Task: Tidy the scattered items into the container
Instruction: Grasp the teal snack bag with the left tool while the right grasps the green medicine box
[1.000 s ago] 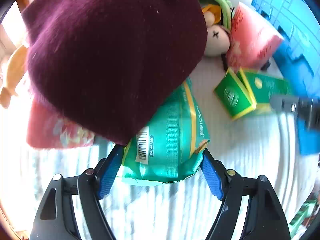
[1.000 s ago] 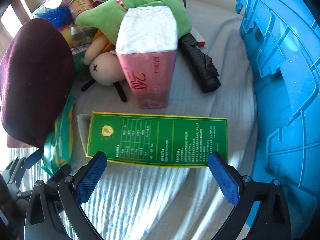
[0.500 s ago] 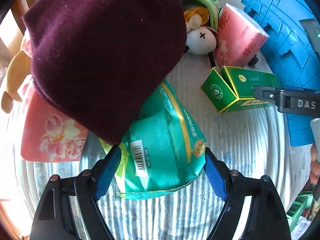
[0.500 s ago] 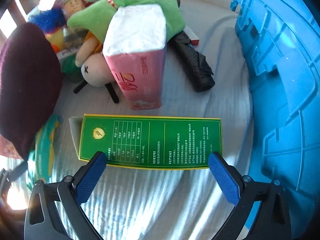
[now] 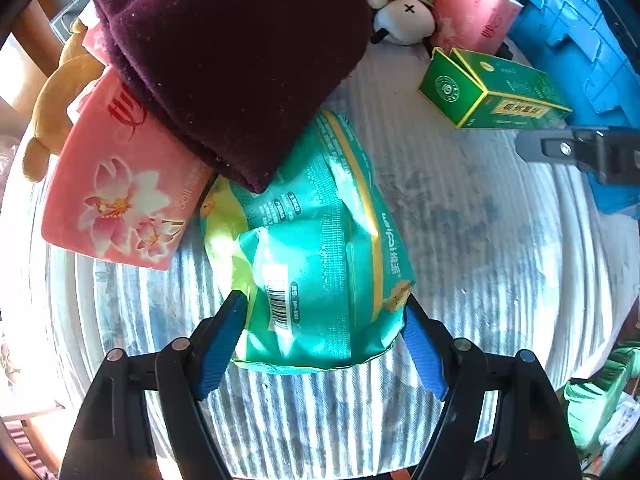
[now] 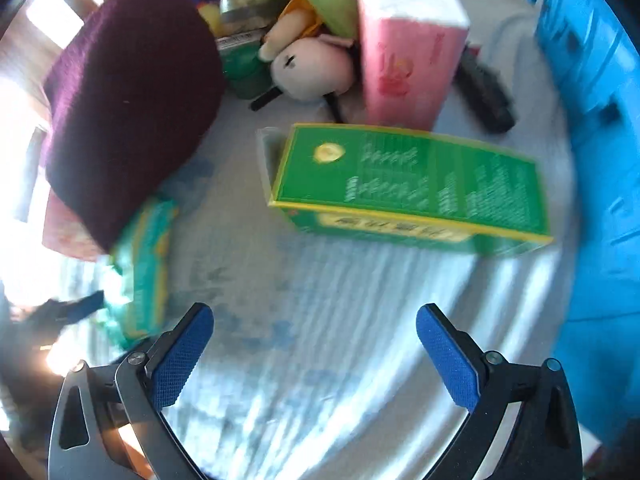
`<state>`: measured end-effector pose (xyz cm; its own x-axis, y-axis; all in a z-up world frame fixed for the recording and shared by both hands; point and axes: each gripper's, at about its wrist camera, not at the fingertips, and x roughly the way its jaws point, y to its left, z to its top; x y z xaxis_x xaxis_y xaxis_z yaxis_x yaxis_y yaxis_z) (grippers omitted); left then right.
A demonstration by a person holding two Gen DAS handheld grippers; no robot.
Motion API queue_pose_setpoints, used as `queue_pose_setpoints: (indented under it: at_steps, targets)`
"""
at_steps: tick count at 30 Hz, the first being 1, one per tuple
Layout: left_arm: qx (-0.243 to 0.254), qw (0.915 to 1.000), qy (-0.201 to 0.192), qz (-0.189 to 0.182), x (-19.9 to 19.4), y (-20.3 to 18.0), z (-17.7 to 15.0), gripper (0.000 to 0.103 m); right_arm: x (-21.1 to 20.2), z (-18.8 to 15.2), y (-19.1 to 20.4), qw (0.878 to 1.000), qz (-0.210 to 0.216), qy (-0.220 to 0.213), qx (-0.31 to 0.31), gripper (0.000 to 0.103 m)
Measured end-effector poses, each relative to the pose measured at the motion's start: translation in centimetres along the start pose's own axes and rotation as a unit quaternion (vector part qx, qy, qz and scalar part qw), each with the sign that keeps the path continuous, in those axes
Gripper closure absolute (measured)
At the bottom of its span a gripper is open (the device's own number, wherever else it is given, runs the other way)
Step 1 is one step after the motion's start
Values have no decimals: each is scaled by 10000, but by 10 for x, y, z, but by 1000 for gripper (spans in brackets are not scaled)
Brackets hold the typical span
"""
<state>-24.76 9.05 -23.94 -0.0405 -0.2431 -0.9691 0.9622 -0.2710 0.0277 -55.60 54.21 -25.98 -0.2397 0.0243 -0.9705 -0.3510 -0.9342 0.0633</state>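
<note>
My left gripper has its jaws closing, and both blue pads press the sides of a teal snack packet. The packet's far end still lies under a maroon knit hat. My right gripper is open over bare striped cloth with nothing between its fingers. A long green box lies on the cloth a little beyond its fingertips. The blue plastic crate stands along the right side, close to the box. The right wrist view is blurred.
A flat pink tissue pack lies under the hat's left edge beside a tan plush. An upright pink tissue pack, a white plush head, a green plush and a black folded umbrella crowd behind the box.
The left gripper has drawn the teal packet out from under the hat, uncovering more of it and the pink pack. The right gripper has backed away from the green box, which was between its fingers.
</note>
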Motion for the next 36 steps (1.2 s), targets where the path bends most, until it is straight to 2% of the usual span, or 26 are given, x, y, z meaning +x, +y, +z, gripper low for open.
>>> queue_pose_setpoints:
  at_steps: [4,7,10,12,16,19,22,24,27,29,31,32,34,35,36]
  targets:
    - [124,9995,-291,-85,-28,-19,3,24,-13,10,-19,9992,-357,-180,23,0]
    - [-1,9992,-390,-118,-35,-23,13,24,-20,15,-33,9966,-768,-290,25,1]
    - [-347,9990,-253,-126,-27,-12,26,24,-22,17,-32,9973,-688,-242,-122,0]
    - [-586,9980,-152,-159,-18,-7,30,24,-22,13,-29,9948,-918,-251,-365,0]
    - [-709,9973,168,120,13,-10,20,24,-17,8,-24,9894,-1234,-288,-703,0]
    - [-758,9969,131,133,20,-9,16,19,-1,14,-24,9860,-1413,-220,-860,0]
    - [-746,9971,28,175,19,-9,14,19,12,16,-13,9786,-1828,-221,-913,0]
    - [-777,9968,-52,163,17,-7,11,22,4,21,-8,9816,-1661,-344,-881,0]
    - [-874,9959,-166,173,12,-1,8,28,-9,15,-4,9910,-1038,-390,-749,0]
    - [-908,9951,-238,308,8,6,9,29,-23,7,7,9973,-260,-322,-614,0]
    - [-983,9945,-245,276,8,13,10,31,-31,-2,16,9953,734,-119,-622,0]
    - [-1016,9942,-241,240,8,15,10,31,-35,-5,21,9947,745,-156,-692,0]
    - [-1042,9940,-248,202,7,17,9,31,-43,-9,28,9947,147,-436,-915,0]
    - [-1038,9940,-274,197,6,17,8,31,-46,-8,29,9938,-24,-544,-968,0]
    - [-1028,9941,-295,202,5,16,7,32,-48,-5,28,9935,-15,-576,-984,0]
